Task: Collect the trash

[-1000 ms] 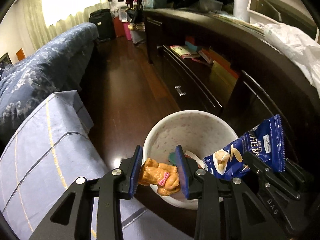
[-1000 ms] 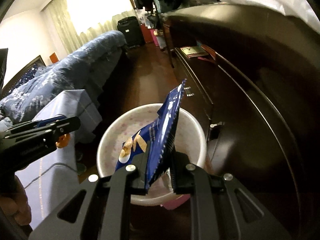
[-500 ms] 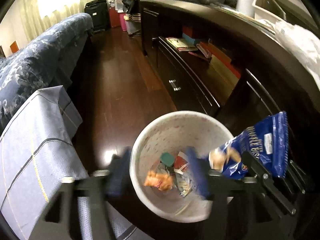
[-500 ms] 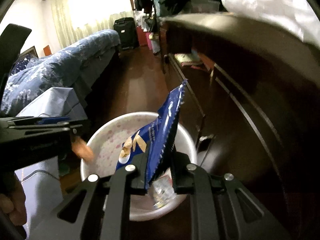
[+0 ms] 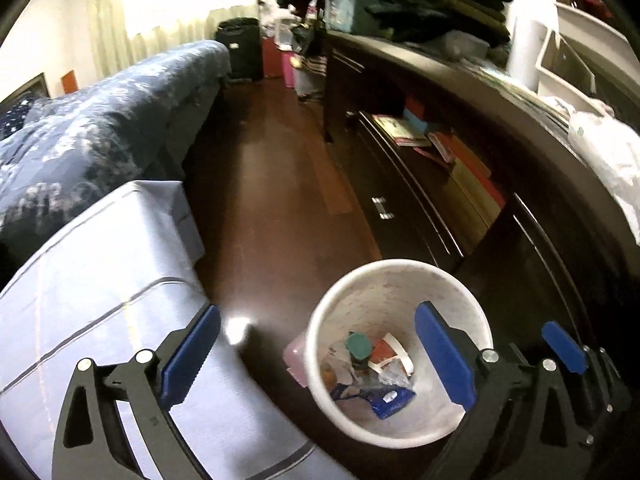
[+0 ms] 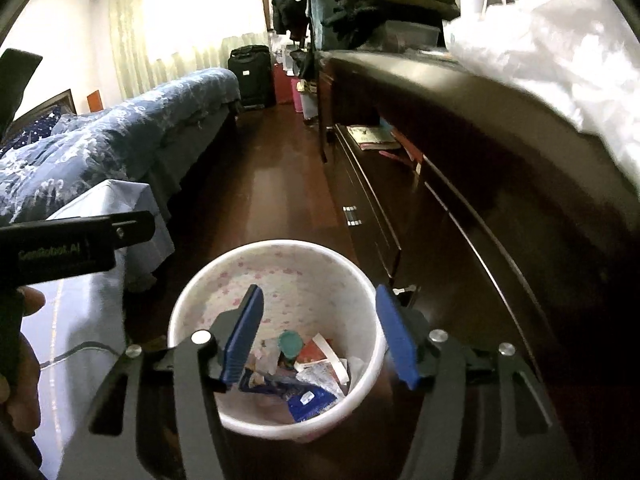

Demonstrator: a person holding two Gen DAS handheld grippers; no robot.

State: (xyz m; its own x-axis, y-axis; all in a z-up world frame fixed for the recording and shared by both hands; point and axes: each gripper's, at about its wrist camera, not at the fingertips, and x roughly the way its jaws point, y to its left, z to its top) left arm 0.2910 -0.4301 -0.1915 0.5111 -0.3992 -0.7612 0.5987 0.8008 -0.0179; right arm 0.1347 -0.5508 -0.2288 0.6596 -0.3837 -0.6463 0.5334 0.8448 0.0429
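A white waste bin (image 5: 400,280) with a faint pink pattern stands on the dark floor beside the cabinet. Inside lie a blue snack bag (image 5: 384,398), an orange piece (image 5: 328,376), a green cap and paper scraps. My left gripper (image 5: 316,354) hangs above the bin's left rim, its jaws opening wide with nothing between them. My right gripper (image 6: 320,338) is over the bin (image 6: 280,276), its jaws also opening and holding nothing. The snack bag (image 6: 304,398) lies below them in the bin. The left gripper (image 6: 80,240) and a hand (image 6: 20,360) show at the left edge.
A pale blue cloth-covered surface (image 5: 100,280) sits left of the bin. A bed with a blue floral cover (image 5: 100,128) lies beyond it. A long dark cabinet (image 5: 440,200) runs along the right, with a white plastic bag (image 6: 560,60) on top. Wooden floor (image 5: 272,184) lies between.
The left gripper opened and the orange piece fell into the bin. The right gripper opened and the blue snack bag dropped in. Both grippers rose a little.
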